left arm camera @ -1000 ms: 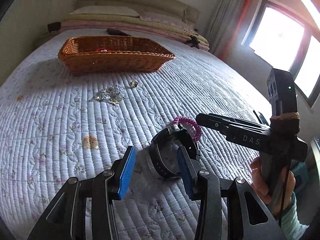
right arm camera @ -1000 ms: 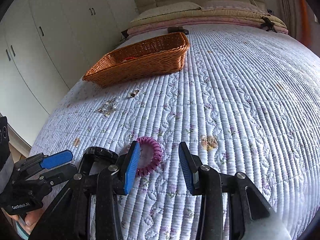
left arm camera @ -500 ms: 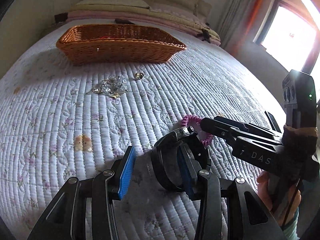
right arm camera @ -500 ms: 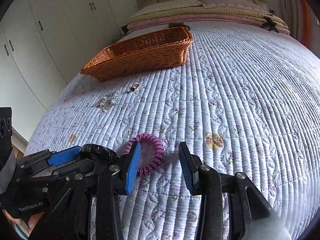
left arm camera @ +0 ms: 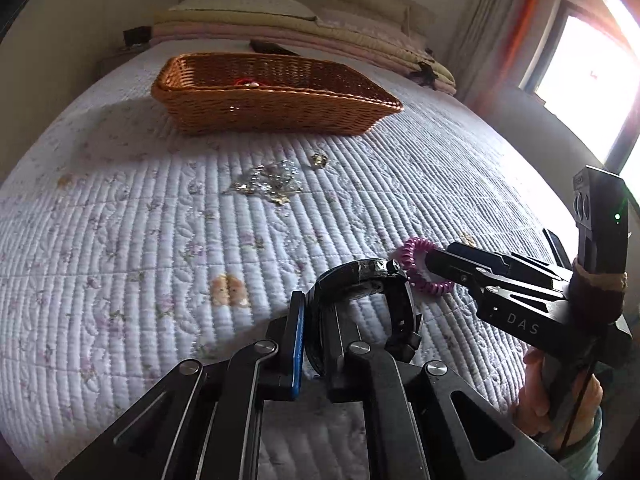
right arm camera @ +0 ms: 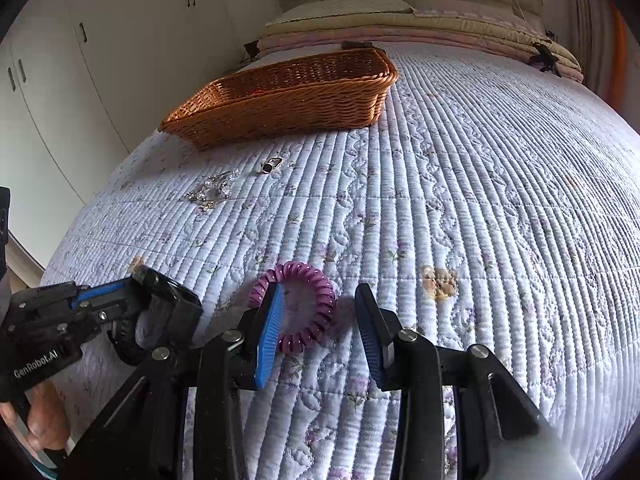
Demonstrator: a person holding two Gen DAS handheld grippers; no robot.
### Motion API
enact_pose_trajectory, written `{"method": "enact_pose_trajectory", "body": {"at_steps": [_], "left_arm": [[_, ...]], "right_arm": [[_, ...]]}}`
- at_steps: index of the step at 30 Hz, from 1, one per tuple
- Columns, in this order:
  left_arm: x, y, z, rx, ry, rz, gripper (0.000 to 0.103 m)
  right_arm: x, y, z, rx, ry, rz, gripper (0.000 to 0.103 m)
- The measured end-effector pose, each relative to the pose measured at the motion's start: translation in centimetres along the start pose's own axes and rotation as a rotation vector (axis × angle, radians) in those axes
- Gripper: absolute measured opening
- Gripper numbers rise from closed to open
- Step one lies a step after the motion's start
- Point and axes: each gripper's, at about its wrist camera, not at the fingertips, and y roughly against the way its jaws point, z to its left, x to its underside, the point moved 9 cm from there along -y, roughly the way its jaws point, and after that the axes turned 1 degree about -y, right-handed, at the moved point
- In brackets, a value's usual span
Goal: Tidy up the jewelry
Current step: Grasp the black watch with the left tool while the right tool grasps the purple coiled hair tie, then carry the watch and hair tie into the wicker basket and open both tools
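My left gripper (left arm camera: 316,316) is shut on the strap of a black wristwatch (left arm camera: 368,280), also seen in the right wrist view (right arm camera: 160,300). My right gripper (right arm camera: 320,312) is open around the near side of a purple spiral hair tie (right arm camera: 294,304) lying on the quilt; the hair tie also shows in the left wrist view (left arm camera: 420,264). A wicker basket (left arm camera: 272,100) stands further up the bed with a red item inside. A silver jewelry pile (left arm camera: 268,182) and a small ring (left arm camera: 319,160) lie in front of it.
The white quilted bed cover (right arm camera: 460,200) spans both views. Folded blankets and pillows (right arm camera: 400,20) lie at the head of the bed. White wardrobe doors (right arm camera: 60,80) stand on the left and a bright window (left arm camera: 580,80) on the right.
My left gripper has closed on the watch strap. My right gripper has moved forward so its fingers straddle the hair tie.
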Motion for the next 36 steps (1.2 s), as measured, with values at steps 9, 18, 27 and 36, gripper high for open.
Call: {"method": "enact_pose_trajectory", "body": {"at_steps": [9, 18, 27, 36], "left_arm": [[0.4, 0.3, 1.4, -0.007, 0.022, -0.014, 0.014], [0.9, -0.7, 1.0, -0.049, -0.005, -0.004, 0.014], [0.9, 0.2, 1.7, -0.024, 0.021, -0.053, 0.010], [-0.1, 2.5, 2.0, 0.008, 0.059, -0.154, 0.010]], "right_arm": [[0.1, -0.8, 0.9, 0.161, 0.113, 0.010, 0.041], [-0.1, -0.6, 0.6, 0.174, 0.102, -0.002, 0.014], [-0.6, 0.5, 0.4, 0.146, 0.067, -0.049, 0.013], [-2.2, 2.7, 1.8, 0.098, 0.051, -0.166, 0.013]]}}
